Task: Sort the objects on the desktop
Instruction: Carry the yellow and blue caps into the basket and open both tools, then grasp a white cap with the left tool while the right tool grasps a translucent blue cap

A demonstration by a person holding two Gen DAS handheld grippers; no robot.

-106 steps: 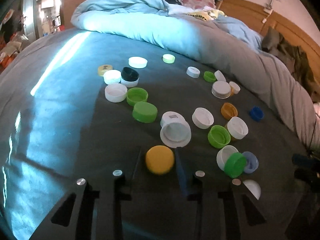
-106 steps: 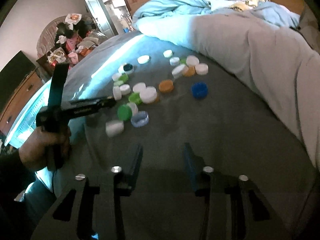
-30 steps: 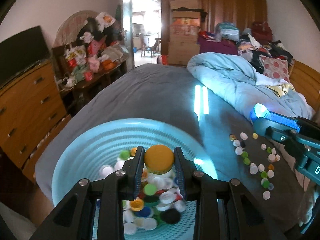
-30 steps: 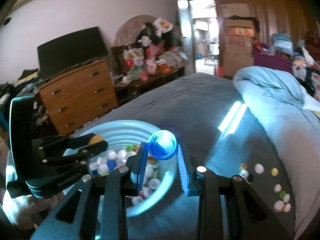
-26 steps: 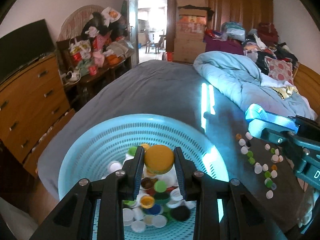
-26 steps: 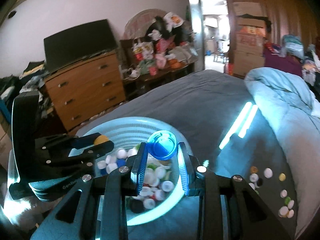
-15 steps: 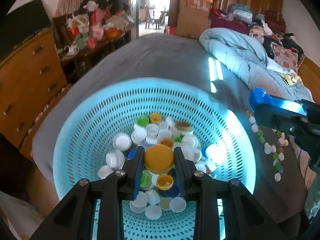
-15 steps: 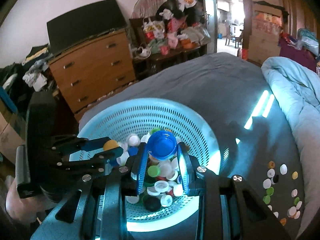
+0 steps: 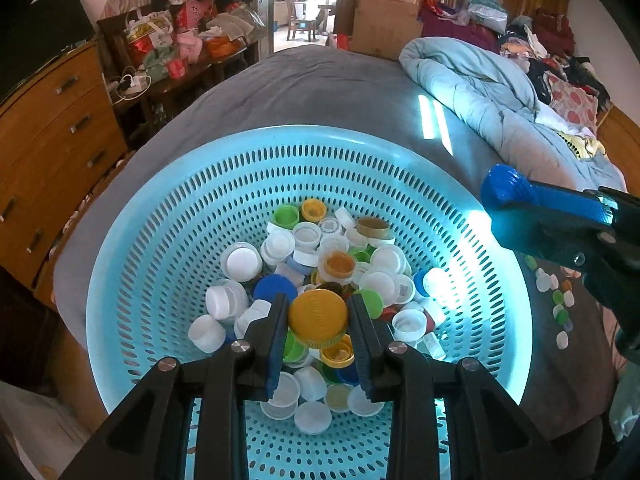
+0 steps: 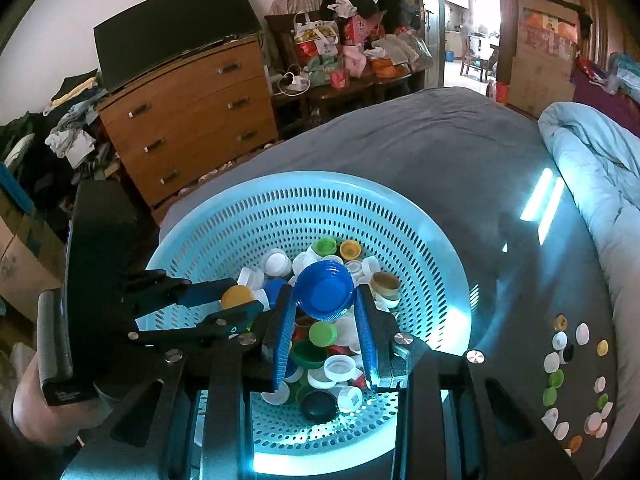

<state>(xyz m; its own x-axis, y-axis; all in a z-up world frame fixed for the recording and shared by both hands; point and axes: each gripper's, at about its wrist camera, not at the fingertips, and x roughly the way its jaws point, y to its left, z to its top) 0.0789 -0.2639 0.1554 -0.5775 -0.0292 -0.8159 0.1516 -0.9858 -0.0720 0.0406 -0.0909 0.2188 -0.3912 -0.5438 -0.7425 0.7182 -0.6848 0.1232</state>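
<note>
Bottle caps are what you're sorting here, and right now you've got one in each gripper, both parked over the basket. Closest in, your left gripper [image 9: 318, 322] has its fingers pinching a yellow cap [image 9: 318, 317] by its edges, flat face toward the camera, so it hangs just above the pile and looks set to fall straight in once you let go. Your right gripper [image 10: 325, 318] is doing the same thing with a blue cap [image 10: 325, 289], fingers clamped on its ribbed rim, with the hollow side showing. Both point steeply down into the bowl, which I'd guess is so nothing bounces off the wall.

Under them, the light blue basket [image 9: 168, 216] sits on the bed [image 9: 312, 84] near its edge, already holding a heap of white, green, orange and blue caps. The two grippers come in from opposite sides, close together but not touching as far as I can tell, so watch you don't knock them together.

Further out on the grey blanket, well apart from the basket, a scatter of loose caps [image 10: 568, 380] is still waiting, so you're not done yet. Beyond that there's the rumpled blue duvet [image 9: 480, 80] and the dresser [image 10: 192, 120].
</note>
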